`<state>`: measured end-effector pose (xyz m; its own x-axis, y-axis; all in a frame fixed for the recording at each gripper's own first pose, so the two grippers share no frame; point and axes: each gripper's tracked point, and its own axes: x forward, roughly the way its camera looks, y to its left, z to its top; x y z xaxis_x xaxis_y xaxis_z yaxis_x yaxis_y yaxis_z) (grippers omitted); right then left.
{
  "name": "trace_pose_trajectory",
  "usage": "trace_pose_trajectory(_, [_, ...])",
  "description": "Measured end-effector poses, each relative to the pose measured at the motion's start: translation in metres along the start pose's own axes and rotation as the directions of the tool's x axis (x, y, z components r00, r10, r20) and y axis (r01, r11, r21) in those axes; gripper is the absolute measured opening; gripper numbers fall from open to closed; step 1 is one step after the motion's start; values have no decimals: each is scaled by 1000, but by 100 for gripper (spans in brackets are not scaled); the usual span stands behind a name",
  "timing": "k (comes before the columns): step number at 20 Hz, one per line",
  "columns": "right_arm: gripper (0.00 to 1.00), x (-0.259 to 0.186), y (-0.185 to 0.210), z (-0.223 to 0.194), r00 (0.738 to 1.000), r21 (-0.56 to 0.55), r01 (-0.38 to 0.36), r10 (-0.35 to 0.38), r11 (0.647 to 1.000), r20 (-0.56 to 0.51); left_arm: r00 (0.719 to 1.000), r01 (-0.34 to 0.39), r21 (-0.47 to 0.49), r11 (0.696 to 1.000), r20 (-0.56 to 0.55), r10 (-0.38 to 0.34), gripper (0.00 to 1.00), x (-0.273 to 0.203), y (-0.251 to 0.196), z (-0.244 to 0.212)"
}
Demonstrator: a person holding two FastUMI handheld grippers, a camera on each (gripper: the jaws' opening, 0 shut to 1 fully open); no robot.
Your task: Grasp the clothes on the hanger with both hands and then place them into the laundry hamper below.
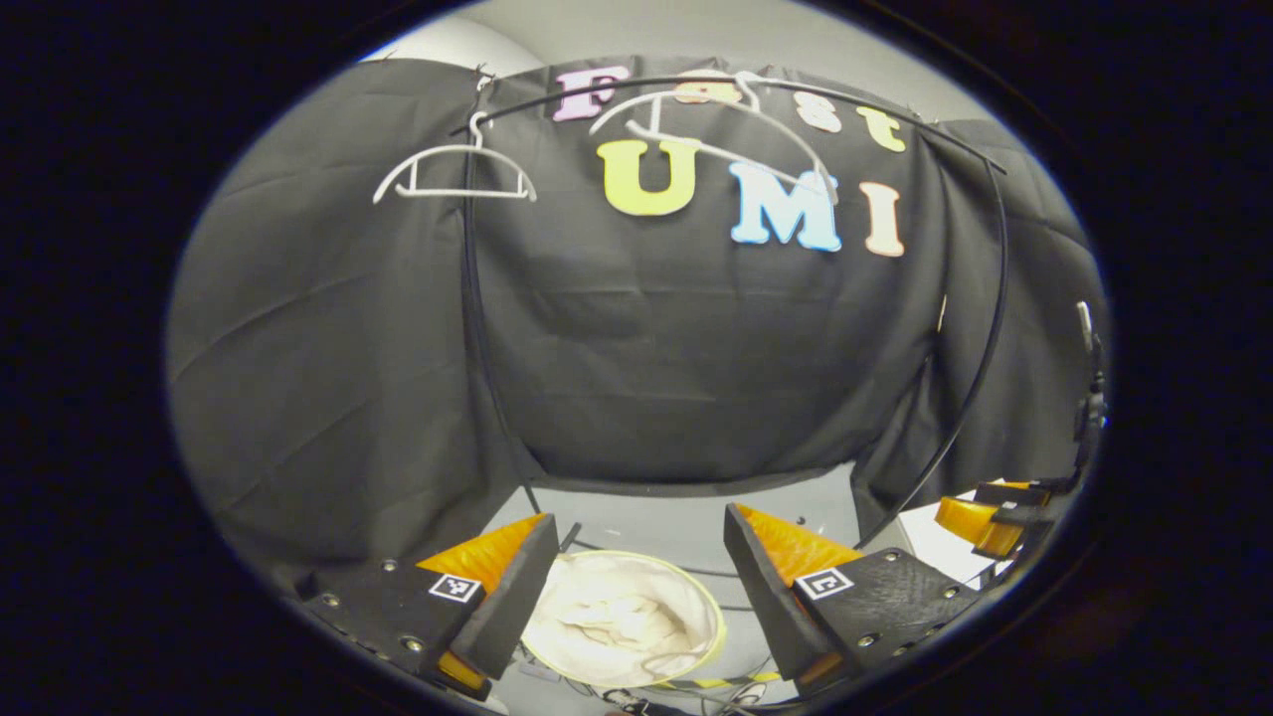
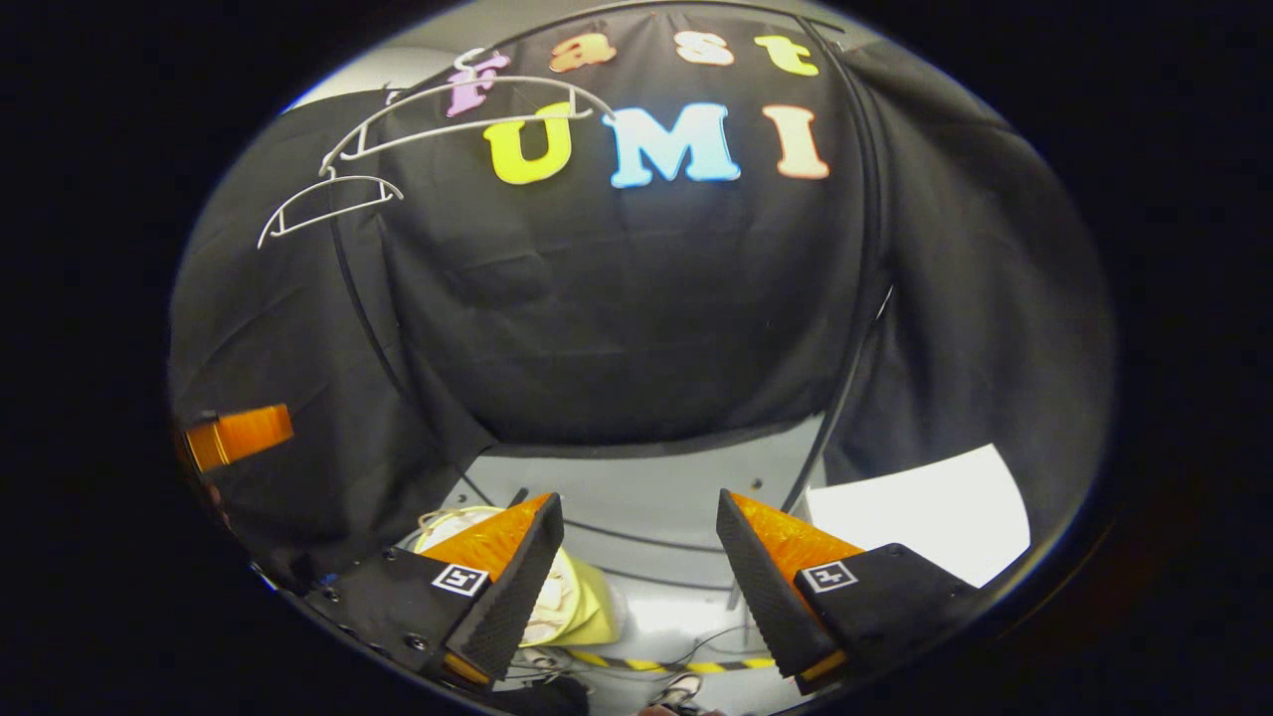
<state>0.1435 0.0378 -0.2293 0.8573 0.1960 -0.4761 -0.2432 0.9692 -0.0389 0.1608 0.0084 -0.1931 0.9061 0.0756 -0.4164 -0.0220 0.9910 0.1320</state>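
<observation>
Clothes (image 1: 619, 617) lay bunched inside laundry hamper (image 1: 712, 609) on floor, below rail. Two bare hangers (image 1: 454, 174) hung on black rail (image 1: 756, 85). Left gripper (image 1: 636, 587) hovered above hamper, fingers apart, holding nothing. Right gripper (image 2: 636, 582) likewise had fingers apart and empty, hamper (image 2: 597, 607) behind its left finger.

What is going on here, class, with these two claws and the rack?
A person holds one claw in each hand in front of a thin black metal clothes rail. The left claw and right claw are both open and grip nothing. Two bare white wire hangers hang on the rail with no clothes on them. Below, a pale cream cloth already lies inside the round yellow-rimmed laundry hamper, so the garment seems to have been dropped in.
</observation>
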Motion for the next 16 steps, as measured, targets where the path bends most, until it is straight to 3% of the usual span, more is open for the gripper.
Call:
trace_pose_trajectory(4, [98, -26, -19, 30, 995, -42, 17, -12, 999, 102, 984, 16, 9, 1000, 177, -18, 100, -44, -49, 73])
trace_pose_trajectory(8, [98, -59, -28, 99, 960, -21, 43, -36, 999, 276, 933, 48, 64, 997, 352, -68, 99, -104, -71, 143])
trace_pose_trajectory(13, [98, -90, -18, 165, 904, 35, 29, -41, 999, 425, 872, 97, 51, 994, 476, -110, 99, -171, -64, 189])
trace_pose_trajectory(14, [93, -98, -17, 176, 896, 43, 26, -42, 999, 442, 868, 104, 45, 993, 484, -113, 99, -183, -57, 199])
trace_pose_trajectory(16, [95, -113, -17, 194, 883, 32, 33, -44, 999, 466, 869, 112, 30, 993, 482, -113, 99, -203, -40, 213])
